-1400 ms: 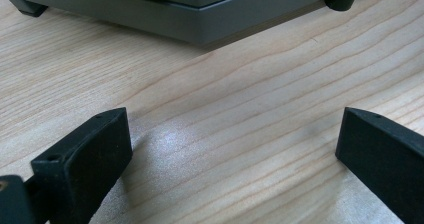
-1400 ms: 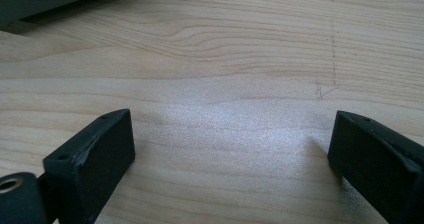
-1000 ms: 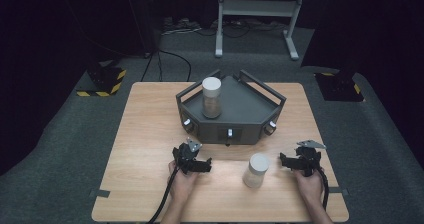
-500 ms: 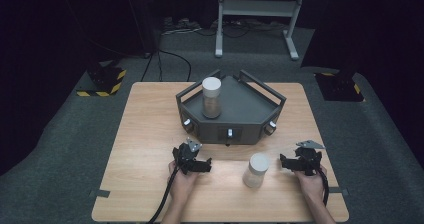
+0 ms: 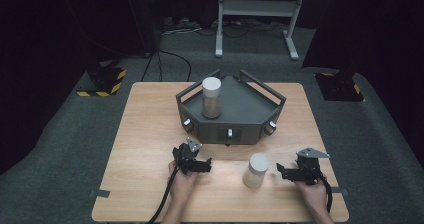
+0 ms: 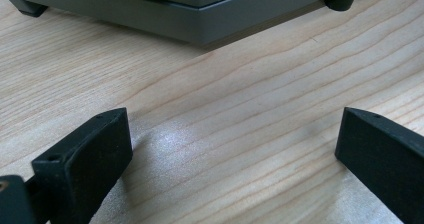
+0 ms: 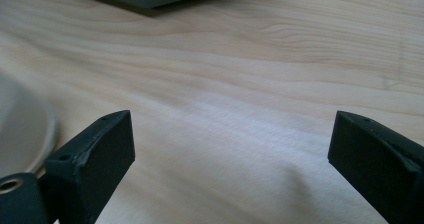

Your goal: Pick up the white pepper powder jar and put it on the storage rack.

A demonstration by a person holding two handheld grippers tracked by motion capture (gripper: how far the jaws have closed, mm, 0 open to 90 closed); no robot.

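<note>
A white-lidded jar point(image 5: 257, 170) stands on the wooden table near its front edge; its pale side shows at the left of the right gripper view point(image 7: 20, 129). My right gripper point(image 5: 281, 172) lies just right of it, apart from it. It points left, open point(image 7: 230, 139). Its jaws have just closed a touch, with only bare wood between them. A second jar point(image 5: 211, 98) stands upright on the grey angular tray point(image 5: 250, 119) at the table's middle back. My left gripper point(image 5: 206, 165) rests in front of the tray, open point(image 6: 235, 139) over bare wood.
The tray's front wall carries small knobs and stands on feet; its base edge point(image 6: 175, 14) is close ahead of the left gripper. Beyond the table are a yellow-black striped block point(image 5: 102, 81) and a metal stand point(image 5: 255, 6) on dark floor.
The right gripper has shifted a little toward the table's near edge, away from the jar. The jars and the left gripper stay put.
</note>
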